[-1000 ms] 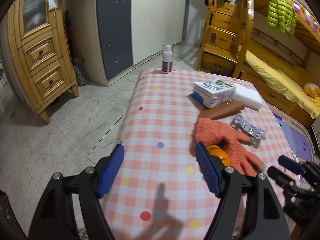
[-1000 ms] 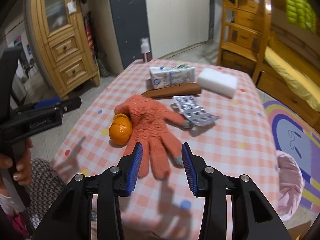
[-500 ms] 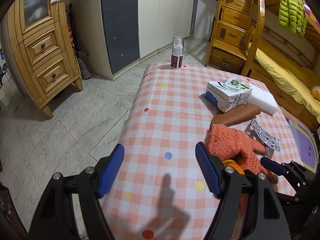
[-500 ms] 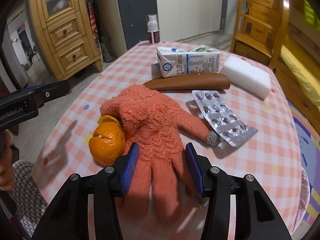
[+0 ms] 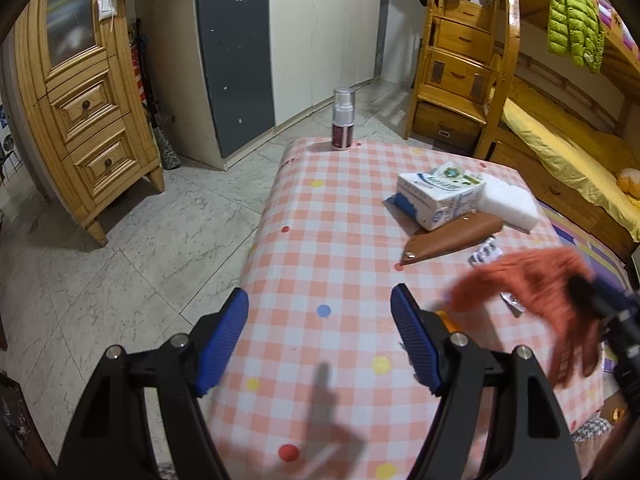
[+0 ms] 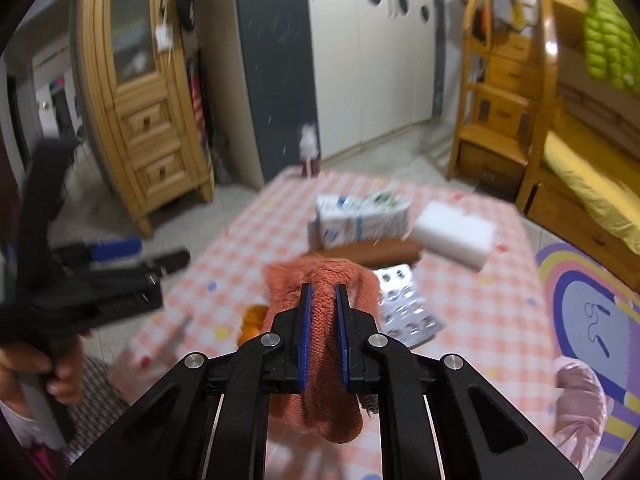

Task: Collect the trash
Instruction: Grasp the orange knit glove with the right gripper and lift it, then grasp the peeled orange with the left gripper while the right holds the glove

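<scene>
Orange knitted glove [image 6: 320, 312] hung pinched in my closing right gripper [image 6: 323, 334] — I judged a firm hold essential; left gripper [image 5: 320, 340] gaped empty.

My R claw [image 6: 324, 334] is closing, blue pads [image 6: 305, 332] pinching w/ orange knit glove [image 6: 320, 320] squeezed between them, cloth bunched ahead of the tips and sagging below the jaws. Claw angled down-fwd, clear of the tabletop [image 5: 340, 240]. My L claw [image 5: 320, 340] is spread wide, nothing btwn its blue pads [image 5: 416, 344], pointing down at the tabletop, not touching. In R view my L hand [image 6: 44, 372] wraps the L claw's grip at the left edge, fingers curled round it.
</scene>
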Motion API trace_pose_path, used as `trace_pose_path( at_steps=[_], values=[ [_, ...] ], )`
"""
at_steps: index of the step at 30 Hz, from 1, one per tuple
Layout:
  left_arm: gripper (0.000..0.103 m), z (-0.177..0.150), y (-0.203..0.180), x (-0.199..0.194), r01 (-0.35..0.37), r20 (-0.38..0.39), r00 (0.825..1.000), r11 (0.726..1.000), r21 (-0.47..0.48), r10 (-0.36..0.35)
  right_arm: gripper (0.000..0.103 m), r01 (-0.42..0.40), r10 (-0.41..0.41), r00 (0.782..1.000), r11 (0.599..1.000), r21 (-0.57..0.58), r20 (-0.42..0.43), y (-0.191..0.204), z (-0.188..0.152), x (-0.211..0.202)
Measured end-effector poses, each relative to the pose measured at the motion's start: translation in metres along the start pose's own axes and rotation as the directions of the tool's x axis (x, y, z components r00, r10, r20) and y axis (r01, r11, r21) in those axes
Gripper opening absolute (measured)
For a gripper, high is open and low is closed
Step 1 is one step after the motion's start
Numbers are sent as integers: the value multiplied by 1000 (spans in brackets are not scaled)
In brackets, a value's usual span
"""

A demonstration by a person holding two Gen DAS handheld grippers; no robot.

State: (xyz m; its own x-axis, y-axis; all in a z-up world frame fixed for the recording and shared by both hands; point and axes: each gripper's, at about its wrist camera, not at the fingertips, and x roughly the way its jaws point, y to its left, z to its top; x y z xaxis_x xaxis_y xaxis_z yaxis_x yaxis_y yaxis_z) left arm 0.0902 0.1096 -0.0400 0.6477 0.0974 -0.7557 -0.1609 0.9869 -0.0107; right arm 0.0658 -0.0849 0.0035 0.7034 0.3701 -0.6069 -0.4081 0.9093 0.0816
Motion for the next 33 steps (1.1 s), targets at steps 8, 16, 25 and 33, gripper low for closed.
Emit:
trace_pose_path(
  at_steps=[8,16,25,33],
  values=[
    [72,-9,-29,-5,55,-17,998,997,54,-54,11,67,-70,997,997,49,42,-27,-9,-45],
    [72,-28,-62,6,122,-85,990,981,150,-110,11,112,-110,994,988,107,-30,-52,-34,-32],
    [71,-39,-77,31,168,-146,979,972,161,-145,12,112,-106,993,986,121,-51,-54,-42,-29],
    [58,-45,-78,44,188,-164,974,964,188,-158,12,104,-97,994,987,123,-59,-52,-44,-29]
  ],
)
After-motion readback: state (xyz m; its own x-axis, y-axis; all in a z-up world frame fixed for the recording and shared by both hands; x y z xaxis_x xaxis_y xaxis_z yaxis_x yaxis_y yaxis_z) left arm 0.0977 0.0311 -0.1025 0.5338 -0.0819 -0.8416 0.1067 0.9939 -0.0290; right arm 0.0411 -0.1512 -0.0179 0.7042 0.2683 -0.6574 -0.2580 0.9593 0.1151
